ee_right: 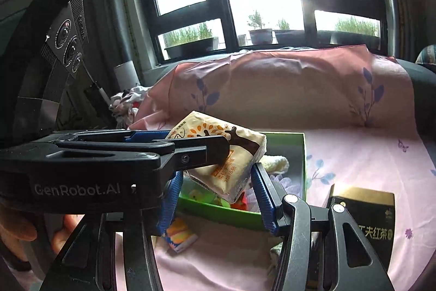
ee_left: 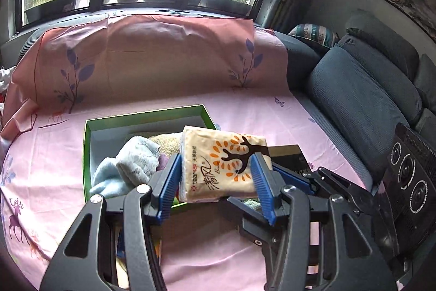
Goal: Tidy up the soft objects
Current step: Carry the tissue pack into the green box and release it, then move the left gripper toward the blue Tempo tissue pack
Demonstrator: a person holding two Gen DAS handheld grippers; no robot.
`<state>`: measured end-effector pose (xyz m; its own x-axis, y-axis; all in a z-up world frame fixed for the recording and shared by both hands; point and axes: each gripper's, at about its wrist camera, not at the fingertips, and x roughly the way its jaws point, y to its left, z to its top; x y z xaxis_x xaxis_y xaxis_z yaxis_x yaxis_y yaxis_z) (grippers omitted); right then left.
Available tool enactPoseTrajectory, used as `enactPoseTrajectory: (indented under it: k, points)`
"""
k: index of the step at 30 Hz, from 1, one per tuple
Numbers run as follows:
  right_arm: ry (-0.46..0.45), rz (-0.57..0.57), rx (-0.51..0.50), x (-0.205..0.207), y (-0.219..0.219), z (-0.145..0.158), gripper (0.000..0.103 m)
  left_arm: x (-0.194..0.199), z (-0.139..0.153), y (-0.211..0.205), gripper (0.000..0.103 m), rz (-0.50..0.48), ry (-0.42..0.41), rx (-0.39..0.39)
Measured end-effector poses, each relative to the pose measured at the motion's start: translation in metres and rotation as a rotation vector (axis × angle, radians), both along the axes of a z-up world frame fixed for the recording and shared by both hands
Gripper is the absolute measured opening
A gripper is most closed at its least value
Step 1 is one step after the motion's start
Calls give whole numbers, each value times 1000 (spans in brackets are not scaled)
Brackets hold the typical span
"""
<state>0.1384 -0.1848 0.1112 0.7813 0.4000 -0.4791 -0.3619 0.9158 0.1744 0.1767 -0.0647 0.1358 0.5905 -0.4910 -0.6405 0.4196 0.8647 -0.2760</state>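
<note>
My left gripper (ee_left: pixel 216 165) is shut on a cream tissue pack (ee_left: pixel 223 165) with an orange and brown tree print, held above the green box (ee_left: pixel 87 149). The box holds a light blue towel (ee_left: pixel 130 162) and other soft items. In the right wrist view the pack (ee_right: pixel 218 152) hangs over the box (ee_right: pixel 299 154), gripped by the left gripper (ee_right: pixel 204 149) coming in from the left. My right gripper (ee_right: pixel 215 182) is open just below and around the pack, not touching it as far as I can tell.
A black tea box (ee_right: pixel 365 212) lies on the pink sheet (ee_left: pixel 245 258) right of the green box. A small colourful packet (ee_right: pixel 178 235) lies in front of it. Grey sofa cushions (ee_left: pixel 362 105) stand at the right, a pink-covered backrest (ee_left: pixel 163 56) behind.
</note>
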Motion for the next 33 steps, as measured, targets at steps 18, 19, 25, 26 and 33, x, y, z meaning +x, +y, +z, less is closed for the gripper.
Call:
enactPoseTrajectory:
  k: [18,19,25,26,33]
  points:
    - [276,-51,-13,99,8,-89,54,98,-101,4,58,115,234,42]
    - [272,-61,-24,97,9,-88,54,97,-100,5,63,122,230,49]
    - [231,-115,-76,76,8,-74,68,75,-80,11,101,152,164,76]
    - [221,-119,-81,69,7,-71,69,71,-77,12,102,156,150,84]
    - [177,-189,-85,18,-6,-52,87,19,-56,25,102,216,58,156]
